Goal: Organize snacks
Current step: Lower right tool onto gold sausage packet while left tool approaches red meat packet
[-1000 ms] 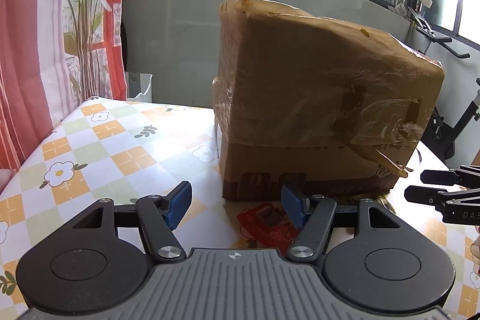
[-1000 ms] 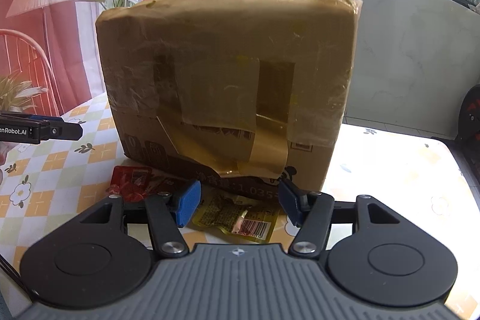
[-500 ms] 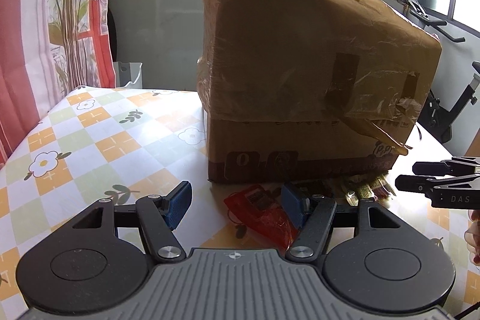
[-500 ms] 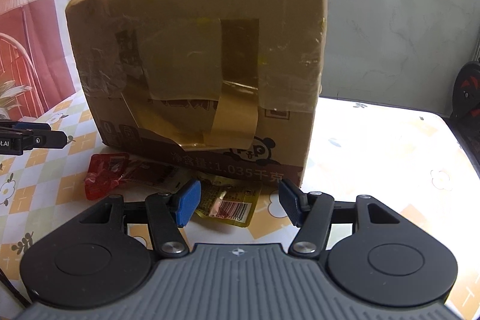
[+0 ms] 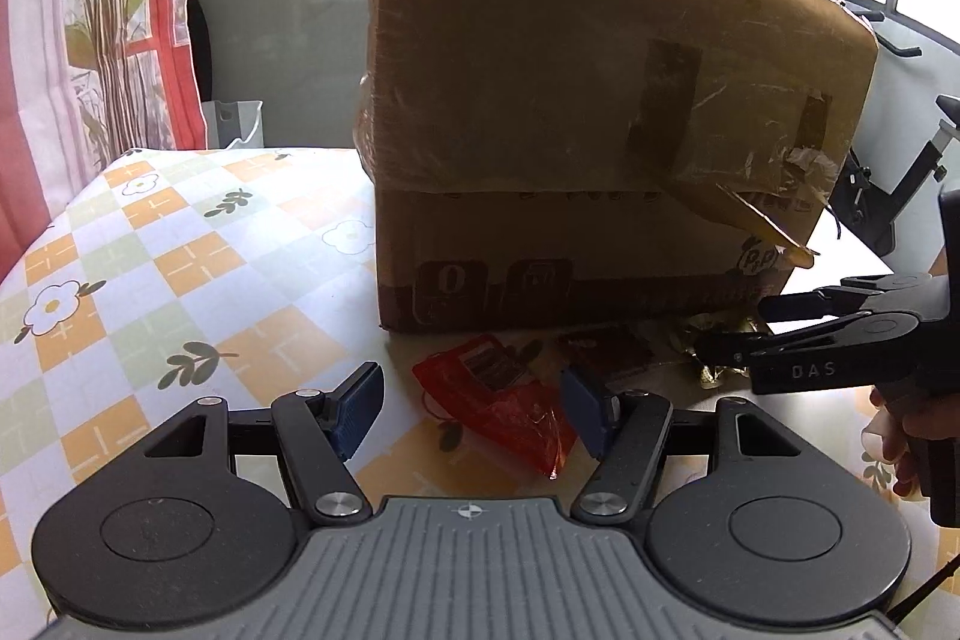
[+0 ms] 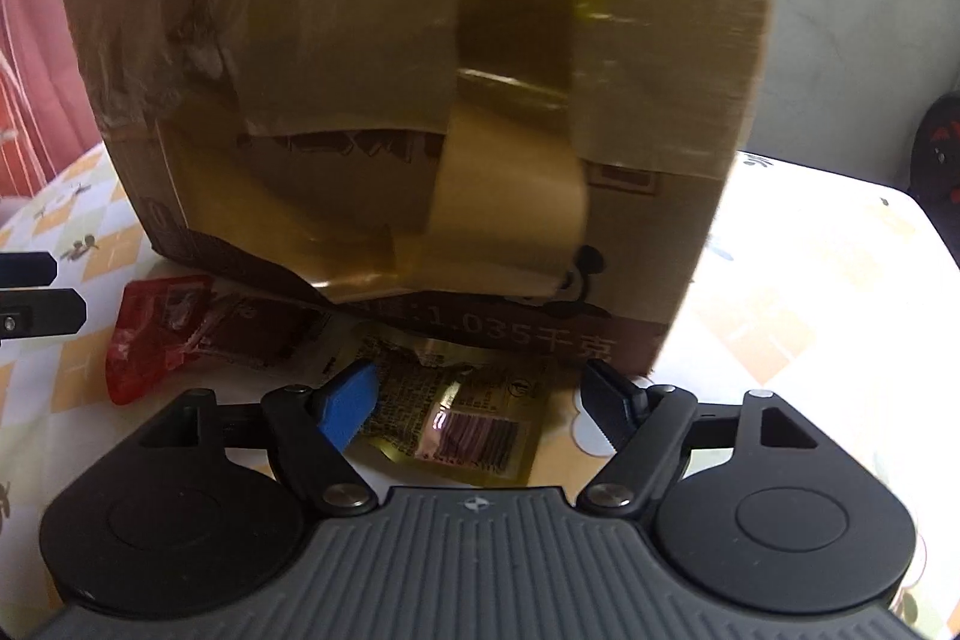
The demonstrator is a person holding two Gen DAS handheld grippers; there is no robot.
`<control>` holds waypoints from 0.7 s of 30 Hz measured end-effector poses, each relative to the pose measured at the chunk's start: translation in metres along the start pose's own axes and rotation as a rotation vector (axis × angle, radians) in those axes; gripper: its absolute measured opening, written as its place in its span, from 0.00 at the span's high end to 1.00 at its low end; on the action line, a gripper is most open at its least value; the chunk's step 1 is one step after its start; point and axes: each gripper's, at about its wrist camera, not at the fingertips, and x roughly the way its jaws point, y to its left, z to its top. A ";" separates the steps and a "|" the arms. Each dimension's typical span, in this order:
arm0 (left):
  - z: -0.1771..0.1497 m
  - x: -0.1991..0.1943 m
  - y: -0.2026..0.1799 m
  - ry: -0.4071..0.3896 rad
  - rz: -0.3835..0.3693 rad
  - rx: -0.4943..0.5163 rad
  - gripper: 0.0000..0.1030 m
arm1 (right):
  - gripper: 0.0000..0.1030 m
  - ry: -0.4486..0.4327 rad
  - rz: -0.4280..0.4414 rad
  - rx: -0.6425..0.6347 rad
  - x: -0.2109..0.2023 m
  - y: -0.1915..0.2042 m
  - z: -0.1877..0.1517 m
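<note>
The left tongs (image 5: 471,403) stood open over the red packet (image 5: 498,400) on the counter (image 5: 180,268). The right tongs (image 6: 480,400) were opening around the gold packet (image 6: 462,424), unpressed, before the box (image 6: 408,70).

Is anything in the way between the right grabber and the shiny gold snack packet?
Nothing visible. The gold snack packet lies flat on the table, right before the right gripper, whose jaws are opening around it without touching. The cardboard box stands behind the packet, not in between.
</note>
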 end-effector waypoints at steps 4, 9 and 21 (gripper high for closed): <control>-0.002 0.010 -0.005 0.022 -0.003 0.015 0.34 | 0.23 -0.008 -0.012 -0.023 0.004 0.006 -0.006; -0.002 0.025 -0.013 0.042 0.010 0.038 0.33 | 0.32 -0.035 0.004 -0.040 -0.003 0.007 -0.017; 0.011 0.035 -0.039 0.014 -0.089 0.079 0.46 | 0.48 -0.078 0.027 -0.006 -0.018 0.005 -0.032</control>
